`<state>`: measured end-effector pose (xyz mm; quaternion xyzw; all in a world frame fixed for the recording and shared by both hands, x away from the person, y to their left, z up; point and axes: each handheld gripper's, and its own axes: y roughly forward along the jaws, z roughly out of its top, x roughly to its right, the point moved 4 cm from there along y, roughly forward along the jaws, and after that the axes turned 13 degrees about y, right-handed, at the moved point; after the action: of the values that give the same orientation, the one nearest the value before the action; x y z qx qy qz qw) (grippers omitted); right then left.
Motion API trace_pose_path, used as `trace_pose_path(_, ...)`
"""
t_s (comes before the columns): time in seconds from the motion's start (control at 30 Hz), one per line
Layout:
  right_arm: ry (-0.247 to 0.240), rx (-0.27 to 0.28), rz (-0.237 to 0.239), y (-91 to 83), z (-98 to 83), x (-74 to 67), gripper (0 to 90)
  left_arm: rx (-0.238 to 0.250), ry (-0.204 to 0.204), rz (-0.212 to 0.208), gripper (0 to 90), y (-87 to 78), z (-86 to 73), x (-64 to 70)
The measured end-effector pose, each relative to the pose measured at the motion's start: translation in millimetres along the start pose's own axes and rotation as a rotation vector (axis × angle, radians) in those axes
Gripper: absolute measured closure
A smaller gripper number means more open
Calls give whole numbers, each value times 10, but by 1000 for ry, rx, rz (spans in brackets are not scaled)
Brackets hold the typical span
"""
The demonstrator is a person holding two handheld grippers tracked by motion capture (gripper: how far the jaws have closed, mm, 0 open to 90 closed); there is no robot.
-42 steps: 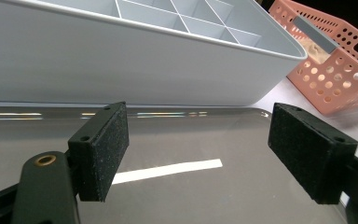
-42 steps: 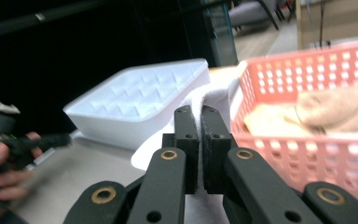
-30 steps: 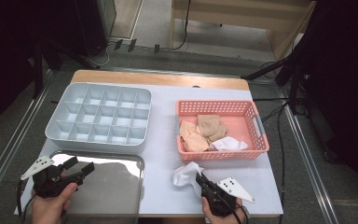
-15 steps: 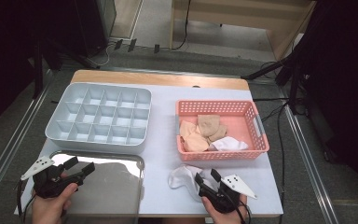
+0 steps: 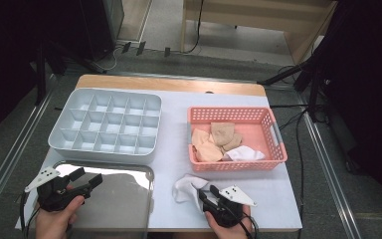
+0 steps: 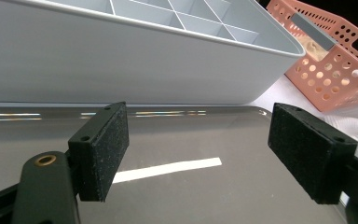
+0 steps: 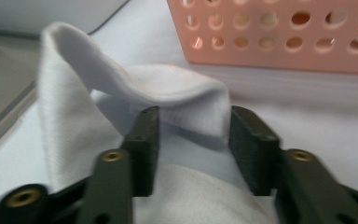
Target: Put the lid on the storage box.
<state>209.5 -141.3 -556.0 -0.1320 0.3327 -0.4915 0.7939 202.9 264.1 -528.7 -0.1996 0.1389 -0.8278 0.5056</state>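
A white sock (image 5: 184,188) lies crumpled on the white table, in front of the pink basket (image 5: 234,110). My right gripper (image 5: 207,193) is at the sock's right side. In the right gripper view a raised fold of the sock (image 7: 168,93) stands between the pads of my right gripper (image 7: 193,130). The jaws have just been closing, and a thin gap still shows at the right pad. My left gripper (image 5: 87,177) hovers open over the shiny metal tray (image 5: 119,199), with nothing between the pads in the left gripper view (image 6: 198,149).
A grey compartment box (image 5: 107,124) stands behind the tray, and its wall (image 6: 121,60) is close ahead of the left gripper. The basket holds beige socks (image 5: 214,142) and a white sock (image 5: 243,153). The table's front edge is right at my hands.
The right gripper let go of the white sock, which sank and spread toward the tray. Its jaws opened wide, then narrowed around a fold. The left gripper stayed put.
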Motion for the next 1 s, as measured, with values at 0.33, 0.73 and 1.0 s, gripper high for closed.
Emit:
trace_pose_path(0.33, 36, 185, -1, -367, 239, 80, 409, 1, -1, -2, 211, 1, 6, -4)
trace_pose_path(0.73, 99, 309, -128, -681, 660, 537, 486, 3, -4, 3, 211, -9, 20, -28)
trace_pose_path(1.0, 112, 302, -180, -602, 971, 696, 496, 3, -3, 1, 212, 9, 22, -16)
